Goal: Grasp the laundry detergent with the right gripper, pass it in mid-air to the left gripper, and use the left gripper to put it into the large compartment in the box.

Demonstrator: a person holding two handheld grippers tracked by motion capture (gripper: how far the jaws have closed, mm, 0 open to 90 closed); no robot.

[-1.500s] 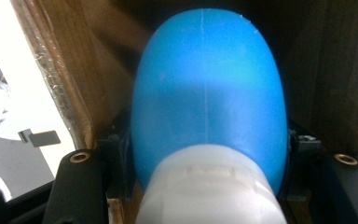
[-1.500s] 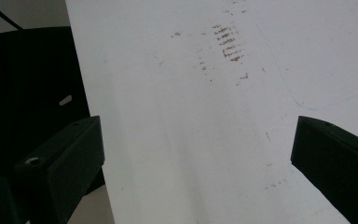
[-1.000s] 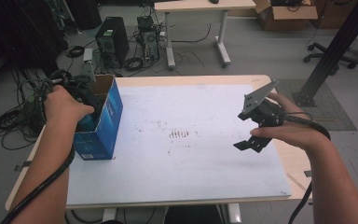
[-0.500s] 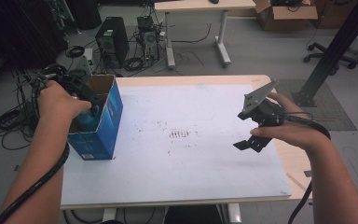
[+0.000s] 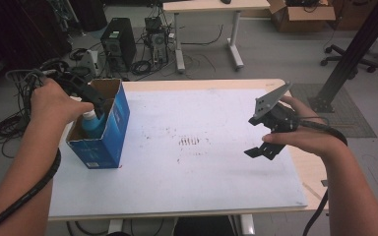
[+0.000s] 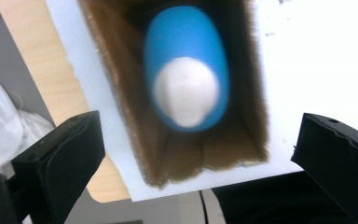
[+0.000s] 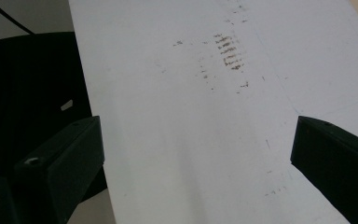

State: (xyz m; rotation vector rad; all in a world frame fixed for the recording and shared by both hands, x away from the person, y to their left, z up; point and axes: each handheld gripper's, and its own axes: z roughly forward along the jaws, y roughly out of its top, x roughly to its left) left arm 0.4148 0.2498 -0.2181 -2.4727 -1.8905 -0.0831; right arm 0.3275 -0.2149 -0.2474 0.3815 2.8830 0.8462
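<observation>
White tabletop [image 5: 187,172]: bottle [image 6: 186,70] stands upright in box [image 5: 109,132], straight below left gripper [image 6: 191,154], whose empty jaws have just opened wide; right gripper [image 5: 270,140] gapes empty, well apart

The box [image 5: 103,132] at the left looks like cardboard: smooth, printed blue outside, raw brown and fibrous inside [image 6: 135,116]. The bottle [image 6: 186,70] in it seems smooth blue plastic with a matt white cap [image 6: 185,91]. The tabletop [image 5: 285,86] shows pale wood at its edges, under a matt white sheet [image 5: 202,172] scuffed with brownish marks. Both grippers [image 6: 196,154] [image 7: 196,154] have matt black plastic-looking jaws; the right one carries a dull grey plate [image 5: 270,101].
</observation>
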